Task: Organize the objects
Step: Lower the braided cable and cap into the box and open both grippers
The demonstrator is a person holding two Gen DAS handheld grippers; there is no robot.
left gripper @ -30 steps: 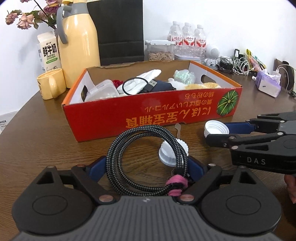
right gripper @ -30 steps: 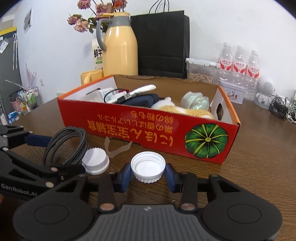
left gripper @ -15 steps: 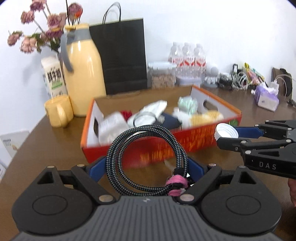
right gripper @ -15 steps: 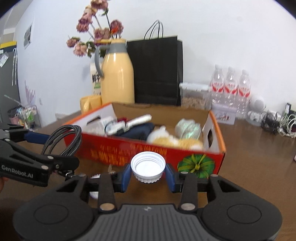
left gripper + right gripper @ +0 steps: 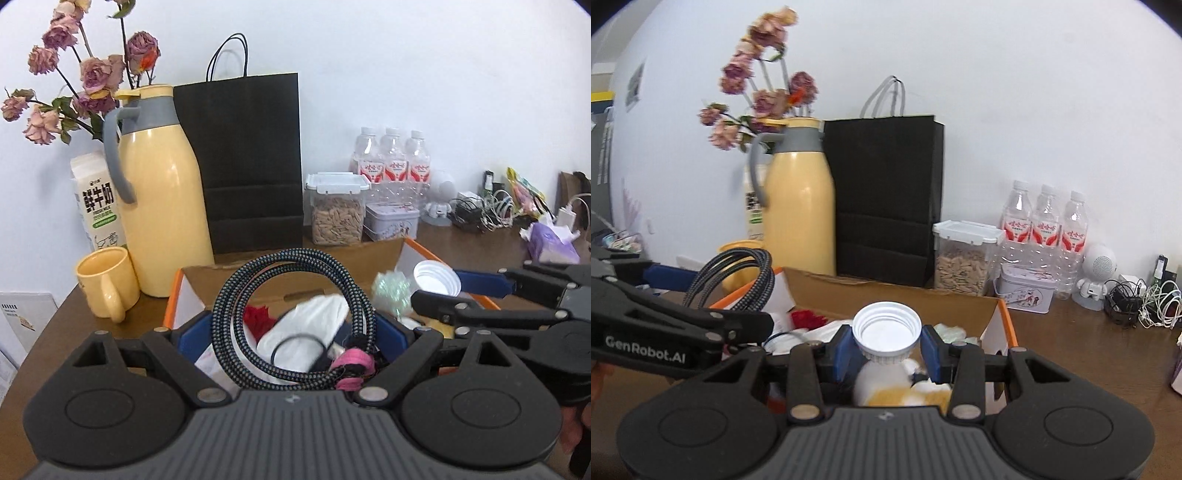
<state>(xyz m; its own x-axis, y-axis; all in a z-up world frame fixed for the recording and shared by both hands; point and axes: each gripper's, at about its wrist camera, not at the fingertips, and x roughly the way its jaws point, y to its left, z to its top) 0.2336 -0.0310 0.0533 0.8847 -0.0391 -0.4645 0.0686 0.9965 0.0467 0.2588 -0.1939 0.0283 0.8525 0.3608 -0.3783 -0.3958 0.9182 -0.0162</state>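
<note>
My left gripper (image 5: pixel 295 328) clamped wide on the coiled braided cable (image 5: pixel 291 321), my right gripper (image 5: pixel 886 349) pinching the white cap (image 5: pixel 886 328), both above the cardboard box (image 5: pixel 993 314) near the tabletop's back edge.

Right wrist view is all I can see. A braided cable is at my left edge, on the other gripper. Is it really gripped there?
Observer: Yes. The left wrist view shows the braided cable coil pressed between both blue pads of the left gripper, above the cardboard box.
Operator: Is the coil tied, or could it spring open?
Observer: It is tied. A pink band wraps the strands near the right-hand pad.
Operator: I hold the white cap. The cable hides something yellow left of the box. What is it?
Observer: A yellow mug, standing upright on the table, with its handle toward the camera.
</note>
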